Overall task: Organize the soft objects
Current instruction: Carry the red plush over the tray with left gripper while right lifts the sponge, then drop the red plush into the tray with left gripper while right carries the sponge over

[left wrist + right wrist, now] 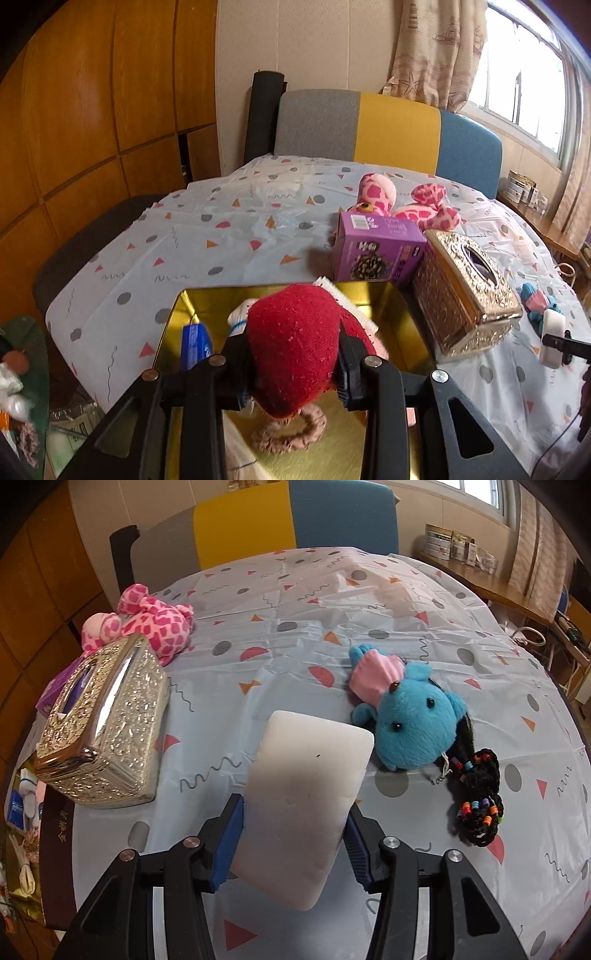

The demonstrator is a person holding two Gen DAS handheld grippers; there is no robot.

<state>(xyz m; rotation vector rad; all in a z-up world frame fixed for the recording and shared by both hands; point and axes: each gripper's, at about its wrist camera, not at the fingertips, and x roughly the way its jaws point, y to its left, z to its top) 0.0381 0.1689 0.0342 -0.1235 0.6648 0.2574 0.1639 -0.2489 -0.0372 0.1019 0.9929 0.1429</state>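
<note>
My left gripper is shut on a red fuzzy soft object and holds it over a gold tin box. Inside the box lie a pink scrunchie, a white sock and a blue packet. My right gripper is shut on a white sponge and holds it above the table. The sponge also shows at the right edge of the left wrist view. A blue plush toy lies to the right of the sponge. A pink spotted plush lies at the back left.
An ornate gold tissue box stands left of the sponge, with a purple carton behind it. A black beaded hair piece lies beside the blue plush. A patterned cloth covers the table. A tricolour chair stands at the far side.
</note>
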